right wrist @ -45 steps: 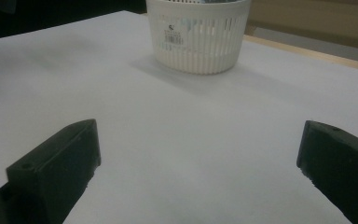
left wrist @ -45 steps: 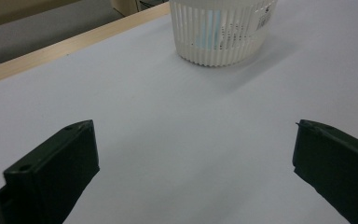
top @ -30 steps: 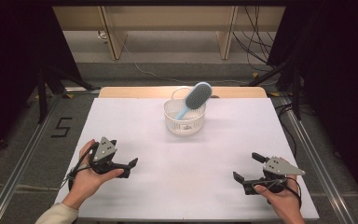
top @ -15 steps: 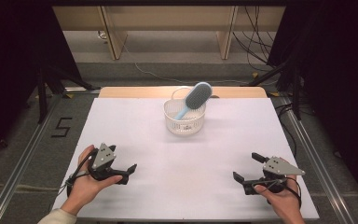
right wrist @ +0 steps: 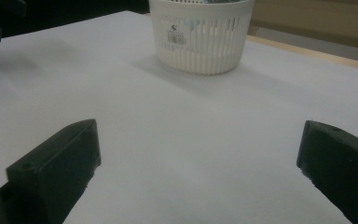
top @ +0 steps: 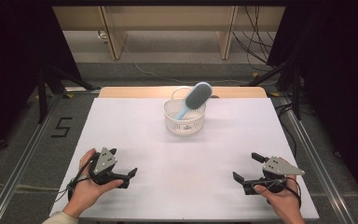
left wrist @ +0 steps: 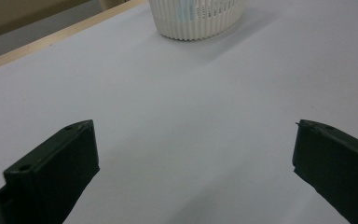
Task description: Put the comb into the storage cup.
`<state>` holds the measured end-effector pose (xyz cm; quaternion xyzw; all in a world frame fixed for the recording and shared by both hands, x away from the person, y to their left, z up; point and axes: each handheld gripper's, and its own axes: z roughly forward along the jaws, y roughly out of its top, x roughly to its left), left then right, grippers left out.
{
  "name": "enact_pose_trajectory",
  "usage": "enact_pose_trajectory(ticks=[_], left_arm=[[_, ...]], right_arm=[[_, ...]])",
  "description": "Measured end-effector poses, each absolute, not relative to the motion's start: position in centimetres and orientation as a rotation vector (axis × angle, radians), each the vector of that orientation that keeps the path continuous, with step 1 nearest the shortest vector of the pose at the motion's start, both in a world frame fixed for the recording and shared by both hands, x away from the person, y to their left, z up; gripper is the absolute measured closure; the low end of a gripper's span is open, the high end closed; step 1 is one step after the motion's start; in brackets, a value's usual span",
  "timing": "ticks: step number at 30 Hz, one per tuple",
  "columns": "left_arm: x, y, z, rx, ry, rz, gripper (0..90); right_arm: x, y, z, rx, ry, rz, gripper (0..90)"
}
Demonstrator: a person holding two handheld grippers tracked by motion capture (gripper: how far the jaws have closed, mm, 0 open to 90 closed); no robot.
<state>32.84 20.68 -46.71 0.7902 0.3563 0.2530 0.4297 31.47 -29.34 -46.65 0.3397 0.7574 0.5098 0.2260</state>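
White-topped table [top: 177, 154] with a pale wooden strip along its far edge, bearing a white slatted basket [top: 184, 122] near the middle of the far side, standing upright directly on the surface, and both hand-held grippers low over the near corners, well apart from the basket.

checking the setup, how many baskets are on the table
1. The white basket stands at the far middle of the table, with a blue hairbrush leaning out of it. More small things inside it could be hidden.
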Motion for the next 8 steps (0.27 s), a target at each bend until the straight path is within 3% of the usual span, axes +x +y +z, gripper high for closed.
enact_pose_trajectory(ticks=[8], left_arm=[[32.77,20.43,-46.87,1.982,0.877,0.643,0.0]], right_arm=[[31.5,-29.36,-46.66,0.934,2.085,1.409,0.2]])
